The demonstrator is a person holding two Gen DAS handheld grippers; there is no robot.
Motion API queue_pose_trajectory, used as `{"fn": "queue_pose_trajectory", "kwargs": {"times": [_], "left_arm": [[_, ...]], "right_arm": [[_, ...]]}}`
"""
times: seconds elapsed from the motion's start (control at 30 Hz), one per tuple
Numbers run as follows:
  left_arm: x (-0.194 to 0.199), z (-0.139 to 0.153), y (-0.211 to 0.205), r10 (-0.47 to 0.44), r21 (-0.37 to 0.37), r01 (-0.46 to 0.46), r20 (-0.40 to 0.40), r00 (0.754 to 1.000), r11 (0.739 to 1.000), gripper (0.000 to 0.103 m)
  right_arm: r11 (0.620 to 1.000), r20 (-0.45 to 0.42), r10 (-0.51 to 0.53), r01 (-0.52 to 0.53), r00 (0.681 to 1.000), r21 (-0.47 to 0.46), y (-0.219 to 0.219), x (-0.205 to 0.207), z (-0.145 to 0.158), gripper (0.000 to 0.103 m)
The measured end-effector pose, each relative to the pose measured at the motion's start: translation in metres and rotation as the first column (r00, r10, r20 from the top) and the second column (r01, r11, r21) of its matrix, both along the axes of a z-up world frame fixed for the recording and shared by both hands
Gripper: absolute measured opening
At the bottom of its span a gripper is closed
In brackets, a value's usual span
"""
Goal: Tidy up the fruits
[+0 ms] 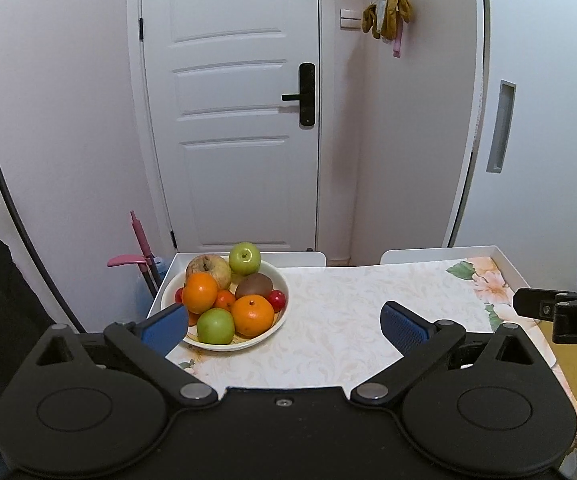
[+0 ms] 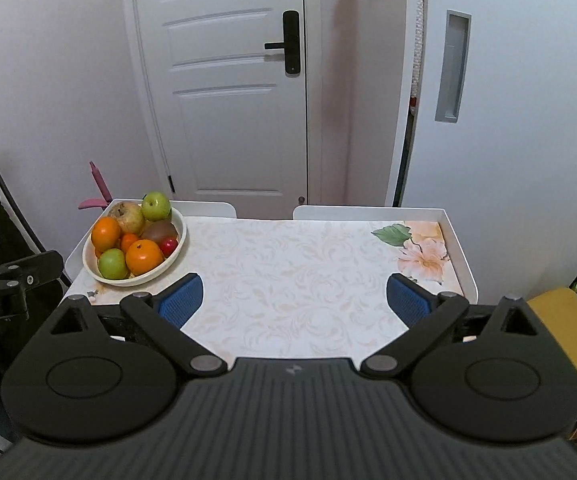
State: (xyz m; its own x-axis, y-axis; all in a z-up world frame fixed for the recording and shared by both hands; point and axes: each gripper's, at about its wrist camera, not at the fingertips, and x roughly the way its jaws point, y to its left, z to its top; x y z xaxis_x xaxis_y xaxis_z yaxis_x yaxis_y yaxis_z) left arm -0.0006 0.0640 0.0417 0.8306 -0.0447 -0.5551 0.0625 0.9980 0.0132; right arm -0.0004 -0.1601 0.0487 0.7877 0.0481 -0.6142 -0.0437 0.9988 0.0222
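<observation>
A white bowl stands at the table's far left, also in the right wrist view. It holds two oranges, two green apples, a brownish pear, a kiwi, a small tangerine and red cherry tomatoes. My left gripper is open and empty, just in front of the bowl, its left pad overlapping the rim. My right gripper is open and empty above the table's near middle, right of the bowl.
The white table has a raised rim and a floral cloth with a pink flower at the far right. A white door and a cabinet stand behind. A yellow seat is at the right.
</observation>
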Motion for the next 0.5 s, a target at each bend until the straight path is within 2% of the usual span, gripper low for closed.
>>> {"fn": "queue_pose_trajectory", "kwargs": {"times": [0.5], "left_arm": [[-0.0054,-0.0015,-0.0037,0.004,0.008,-0.004,0.002,1.0,1.0,0.103]], "right_arm": [[1.0,-0.004,-0.017,0.017,1.0,0.011,-0.0056,-0.0042,0.0007,0.103]]}}
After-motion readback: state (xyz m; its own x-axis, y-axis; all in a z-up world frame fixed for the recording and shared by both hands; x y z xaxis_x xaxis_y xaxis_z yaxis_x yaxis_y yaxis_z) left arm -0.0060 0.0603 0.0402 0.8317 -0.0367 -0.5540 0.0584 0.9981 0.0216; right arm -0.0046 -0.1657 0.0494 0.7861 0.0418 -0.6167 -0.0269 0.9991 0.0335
